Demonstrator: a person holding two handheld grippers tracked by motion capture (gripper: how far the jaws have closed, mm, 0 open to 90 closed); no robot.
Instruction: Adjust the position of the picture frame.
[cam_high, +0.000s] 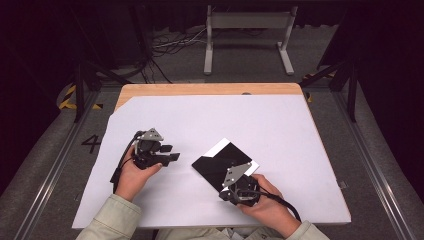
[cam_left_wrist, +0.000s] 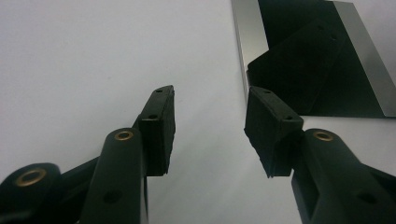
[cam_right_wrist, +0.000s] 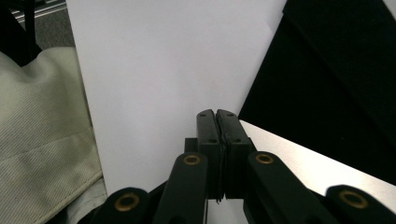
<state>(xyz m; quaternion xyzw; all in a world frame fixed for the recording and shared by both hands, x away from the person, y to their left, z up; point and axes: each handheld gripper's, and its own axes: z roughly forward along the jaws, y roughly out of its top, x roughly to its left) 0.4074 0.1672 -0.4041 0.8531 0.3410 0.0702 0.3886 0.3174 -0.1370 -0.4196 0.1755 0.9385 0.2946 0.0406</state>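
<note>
Bright, even overhead light on the white sheet, dark surroundings, soft shadows, slightly blurry close views.

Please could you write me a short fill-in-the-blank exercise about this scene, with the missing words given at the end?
1. The jaws of the left gripper stand ____.
2. The jaws of the right gripper are ____.
3. The folded sheet is black on one side and ____ on the other.
4. It lies nearer the ____ gripper.

Missing words: open; shut; silver; right

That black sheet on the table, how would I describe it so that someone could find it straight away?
On the wooden table lies a large white sheet. Right of its middle, in front of the right gripper, lies the black sheet, folded, set cornerwise like a diamond. It is the sole dark flat thing there, with silvery strips along two edges.
</note>
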